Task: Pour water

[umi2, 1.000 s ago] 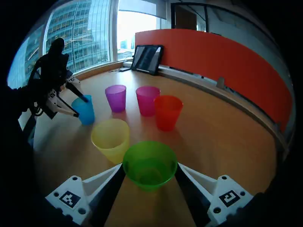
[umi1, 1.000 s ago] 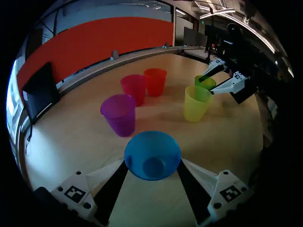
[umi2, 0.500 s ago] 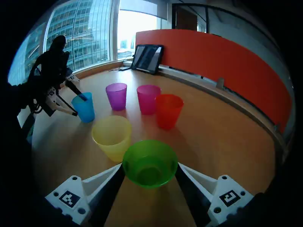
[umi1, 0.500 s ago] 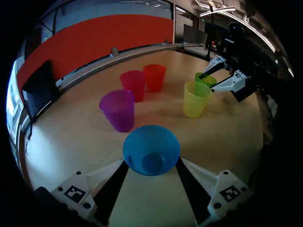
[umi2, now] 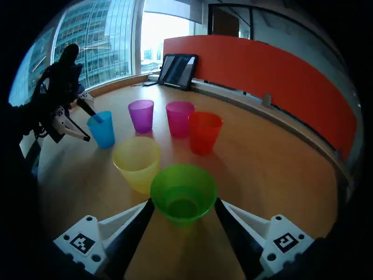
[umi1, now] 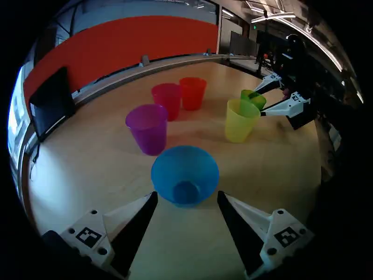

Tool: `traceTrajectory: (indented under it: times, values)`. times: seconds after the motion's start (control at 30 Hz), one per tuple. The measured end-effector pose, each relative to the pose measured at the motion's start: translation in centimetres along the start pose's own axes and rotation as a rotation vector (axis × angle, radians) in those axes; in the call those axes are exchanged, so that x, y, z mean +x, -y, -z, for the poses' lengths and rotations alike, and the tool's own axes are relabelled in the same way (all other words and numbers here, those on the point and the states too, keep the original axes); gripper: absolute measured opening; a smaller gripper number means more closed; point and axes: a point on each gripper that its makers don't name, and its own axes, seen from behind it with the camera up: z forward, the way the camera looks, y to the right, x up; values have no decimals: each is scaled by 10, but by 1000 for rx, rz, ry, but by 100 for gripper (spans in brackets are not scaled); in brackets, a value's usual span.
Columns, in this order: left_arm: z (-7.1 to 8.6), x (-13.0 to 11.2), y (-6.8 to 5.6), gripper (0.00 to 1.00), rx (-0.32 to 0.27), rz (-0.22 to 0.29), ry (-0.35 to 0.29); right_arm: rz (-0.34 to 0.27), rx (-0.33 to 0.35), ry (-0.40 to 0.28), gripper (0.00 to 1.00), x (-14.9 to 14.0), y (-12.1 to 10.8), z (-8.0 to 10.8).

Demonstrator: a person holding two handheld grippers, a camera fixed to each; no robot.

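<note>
A blue cup (umi1: 185, 175) stands on the wooden table (umi1: 93, 168) just beyond my left gripper (umi1: 186, 193), whose fingers flank its base without pressing; the gripper is open. In the right gripper view a green cup (umi2: 183, 191) stands the same way at the tips of my open right gripper (umi2: 183, 201). Both cups look empty. Across the table the left gripper view shows the right gripper (umi1: 255, 105) astride the green cup (umi1: 253, 98). The right gripper view shows the left gripper (umi2: 93, 129) at the blue cup (umi2: 101, 128).
Between the two grippers stand a purple cup (umi1: 148, 128), a pink cup (umi1: 166, 99), an orange cup (umi1: 192, 92) and a yellow cup (umi1: 240, 119). A dark screen (umi2: 177, 70) leans at the table's far edge by the orange wall.
Both grippers have drawn back a little from their cups. The blue and green cups now sit farther out toward the fingertips, resting on the table.
</note>
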Motion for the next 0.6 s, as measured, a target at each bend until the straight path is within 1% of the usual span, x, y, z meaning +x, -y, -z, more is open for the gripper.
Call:
traceTrajectory:
  times: [0.17, 0.37, 0.47, 0.6]
  values:
    - [7, -1, 1, 95, 16, 15, -15, -7, -24, -4, 100, -7, -3, 9]
    - [19, -2, 3, 95, 37, 31, -42, -20, -57, -30, 100, -9, -4, 25]
    - [26, -1, 4, 95, 54, 36, -63, -28, -72, -47, 100, -7, -4, 32]
    - [37, 1, 1, 95, 70, 47, -99, -35, -98, -76, 100, -4, -4, 41]
